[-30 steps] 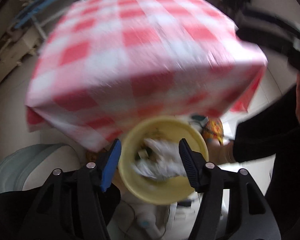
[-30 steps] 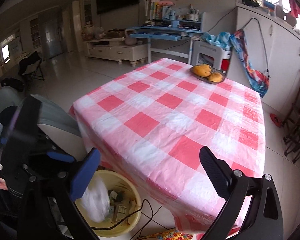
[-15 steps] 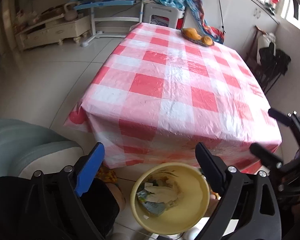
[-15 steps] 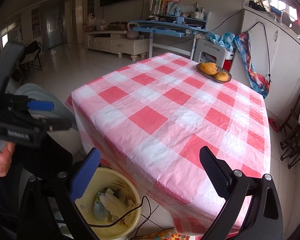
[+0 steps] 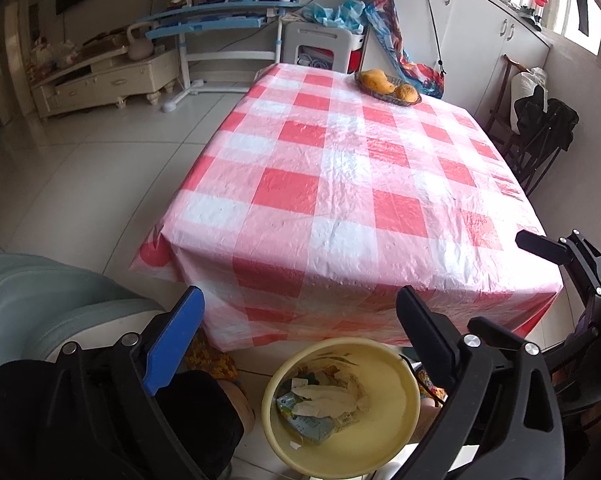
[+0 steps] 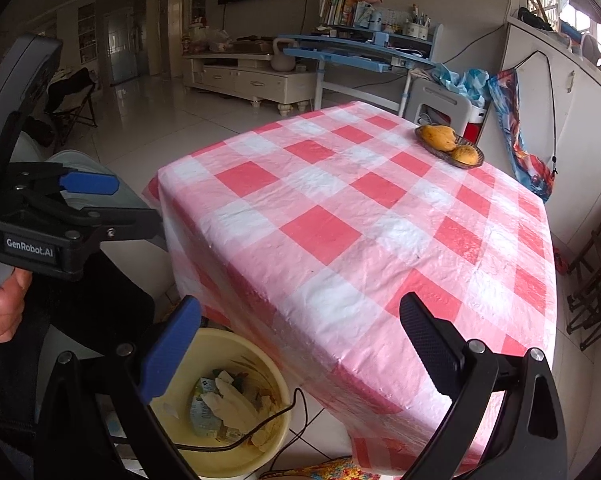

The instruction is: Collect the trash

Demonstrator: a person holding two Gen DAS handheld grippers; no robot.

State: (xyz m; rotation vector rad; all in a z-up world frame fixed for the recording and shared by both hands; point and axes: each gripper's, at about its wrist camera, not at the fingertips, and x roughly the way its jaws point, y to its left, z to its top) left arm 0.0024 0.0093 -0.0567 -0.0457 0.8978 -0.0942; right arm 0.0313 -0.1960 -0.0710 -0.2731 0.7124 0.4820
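A yellow trash bin (image 5: 384, 432) stands on the floor at the near edge of the table; it also shows in the right wrist view (image 6: 256, 458). Crumpled white tissue (image 5: 324, 398) and wrappers lie inside it, and the tissue also shows in the right wrist view (image 6: 232, 404). My left gripper (image 5: 300, 320) is open and empty, raised above the bin. My right gripper (image 6: 300, 328) is open and empty, over the table's near corner. The left gripper also appears at the left of the right wrist view (image 6: 112, 200), and the right gripper at the right of the left wrist view (image 5: 536, 276).
The table with a red-and-white checked cloth (image 5: 360, 184) bears a dish of yellow fruit (image 5: 388, 86) at its far edge. A grey-green chair (image 5: 40, 304) stands left. A black cable (image 6: 284, 412) hangs over the bin. Folding chairs (image 5: 540, 136) stand right.
The left gripper opened wide, let the tissue fall into the bin, then rose and tilted up toward the table. The right gripper stayed open and lifted slightly.
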